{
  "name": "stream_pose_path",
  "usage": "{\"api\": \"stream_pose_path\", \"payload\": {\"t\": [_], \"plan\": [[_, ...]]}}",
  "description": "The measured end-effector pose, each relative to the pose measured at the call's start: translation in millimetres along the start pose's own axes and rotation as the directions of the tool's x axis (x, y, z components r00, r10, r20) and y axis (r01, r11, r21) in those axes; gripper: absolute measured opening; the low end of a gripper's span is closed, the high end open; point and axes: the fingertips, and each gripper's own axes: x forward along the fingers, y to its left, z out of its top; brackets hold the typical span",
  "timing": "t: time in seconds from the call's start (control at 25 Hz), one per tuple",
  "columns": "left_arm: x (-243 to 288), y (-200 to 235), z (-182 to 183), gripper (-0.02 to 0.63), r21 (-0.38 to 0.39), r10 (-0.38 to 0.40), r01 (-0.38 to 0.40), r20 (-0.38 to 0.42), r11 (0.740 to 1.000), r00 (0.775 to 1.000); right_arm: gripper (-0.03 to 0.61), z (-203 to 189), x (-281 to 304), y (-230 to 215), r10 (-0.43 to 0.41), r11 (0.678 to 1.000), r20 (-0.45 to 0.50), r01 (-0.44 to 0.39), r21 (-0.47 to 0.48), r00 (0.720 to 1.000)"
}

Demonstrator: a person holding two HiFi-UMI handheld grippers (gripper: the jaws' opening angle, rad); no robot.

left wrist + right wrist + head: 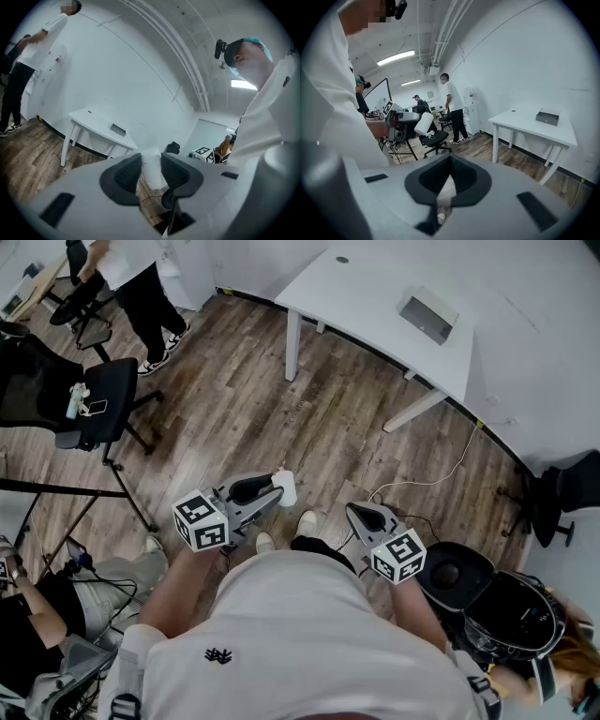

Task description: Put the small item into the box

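Observation:
My left gripper [277, 487] is shut on the small item [285, 488], a white roll-like cylinder held at waist height over the wood floor. In the left gripper view the small item [152, 165] stands upright, pinched between the dark pads [125, 174]. The box [427, 316] is a low grey case on the white table [370, 296] ahead, well beyond both grippers. It also shows as the box [118, 129] and the box [547, 117]. My right gripper [352, 510] hangs beside my right hip; its jaws meet at the tips and hold nothing [450, 158].
A black office chair [101, 397] stands to the left, and a person [141, 282] stands beyond it. Someone sits low at the left edge [37, 615]. Black equipment [487, 596] sits at my right. A white cable [441, 470] trails across the floor near the table leg.

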Motion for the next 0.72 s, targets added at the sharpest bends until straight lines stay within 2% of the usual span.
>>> {"api": "stream_pose_path", "payload": {"t": [0.28,0.56,0.72], "plan": [[60,2,24,0.138,0.052,-0.001,0.003,-0.033,0.999,0.999,0.006,15,-17,-65,-0.022,1.0,0.052,0.022,-0.005,0.998],[119,9,42,0.138,0.049,-0.022,0.024,-0.045,0.999,0.999,0.006,11,-35,-122,-0.086,0.996,0.085,0.083,0.031,0.993],[154,23,55,0.137,0.015,-0.036,0.037,-0.067,0.999,0.997,0.012,20,-38,-158,-0.129,0.989,0.099,0.12,0.089,0.987]]}}
